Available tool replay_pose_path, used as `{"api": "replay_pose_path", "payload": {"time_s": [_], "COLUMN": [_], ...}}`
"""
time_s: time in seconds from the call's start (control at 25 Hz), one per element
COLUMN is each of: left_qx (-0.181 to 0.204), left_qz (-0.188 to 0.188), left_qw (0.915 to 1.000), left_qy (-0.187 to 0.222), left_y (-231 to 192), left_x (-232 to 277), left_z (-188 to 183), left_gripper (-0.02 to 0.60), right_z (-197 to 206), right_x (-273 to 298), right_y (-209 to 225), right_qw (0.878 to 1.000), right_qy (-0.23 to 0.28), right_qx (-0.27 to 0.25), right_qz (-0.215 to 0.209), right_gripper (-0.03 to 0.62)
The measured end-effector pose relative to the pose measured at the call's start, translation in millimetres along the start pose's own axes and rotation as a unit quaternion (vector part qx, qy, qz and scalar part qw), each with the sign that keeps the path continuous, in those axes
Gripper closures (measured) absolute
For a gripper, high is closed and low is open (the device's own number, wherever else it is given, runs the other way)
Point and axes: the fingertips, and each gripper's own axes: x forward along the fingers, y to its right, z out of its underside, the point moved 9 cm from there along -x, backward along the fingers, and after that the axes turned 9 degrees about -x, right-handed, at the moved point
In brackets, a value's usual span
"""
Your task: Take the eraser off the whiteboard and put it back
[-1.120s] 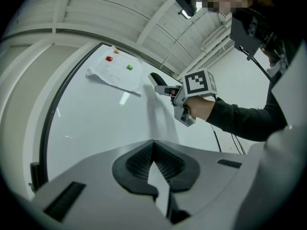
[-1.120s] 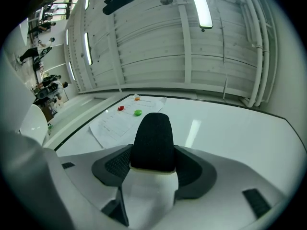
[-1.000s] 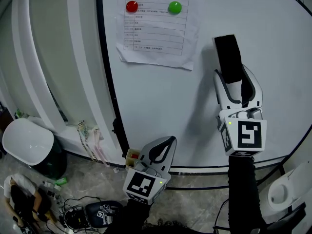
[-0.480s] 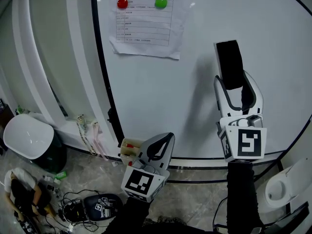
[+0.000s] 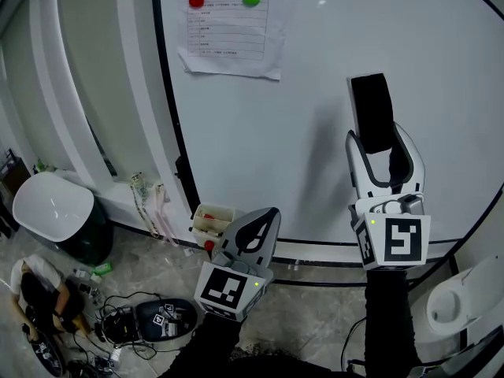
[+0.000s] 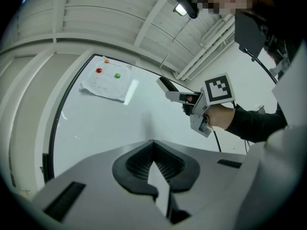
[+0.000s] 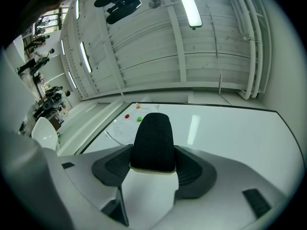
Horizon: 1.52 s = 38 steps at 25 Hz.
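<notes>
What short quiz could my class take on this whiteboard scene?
1. True or false: the right gripper grips the eraser.
2. Which colours are the two magnets on the paper sheet? A red and green; B blue and yellow; C both black.
3. Fill in: the left gripper has its jaws ___.
Key: 1 true. 2 A. 3 shut, with nothing between them.

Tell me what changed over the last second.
The right gripper, carrying the black eraser, has drifted down and right, away from the paper sheet. The left gripper shifted slightly too. Unchanged: right jaws clamped on the eraser, left jaws closed and empty.
</notes>
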Motion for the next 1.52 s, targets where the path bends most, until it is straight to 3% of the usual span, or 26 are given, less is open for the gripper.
{"api": "replay_pose_path", "payload": {"time_s": [0.48, 1.04, 1.52], "left_qx": [-0.004, 0.021, -0.002], "left_qz": [-0.016, -0.029, -0.049], "left_qw": [0.9998, 0.9993, 0.9988], "left_qy": [-0.013, -0.008, 0.008], "left_y": [42, 49, 40], "left_x": [-24, -33, -42], "left_z": [12, 9, 6], "left_gripper": [0.575, 0.575, 0.575], "right_z": [4, 4, 2], "right_x": [-38, -41, -39], "right_y": [6, 4, 0], "right_qw": [1.000, 0.999, 0.999], "right_qy": [-0.009, -0.006, -0.004], "right_qx": [0.010, 0.020, 0.023], "right_qz": [-0.026, -0.027, -0.029], "right_gripper": [0.318, 0.318, 0.318]}}
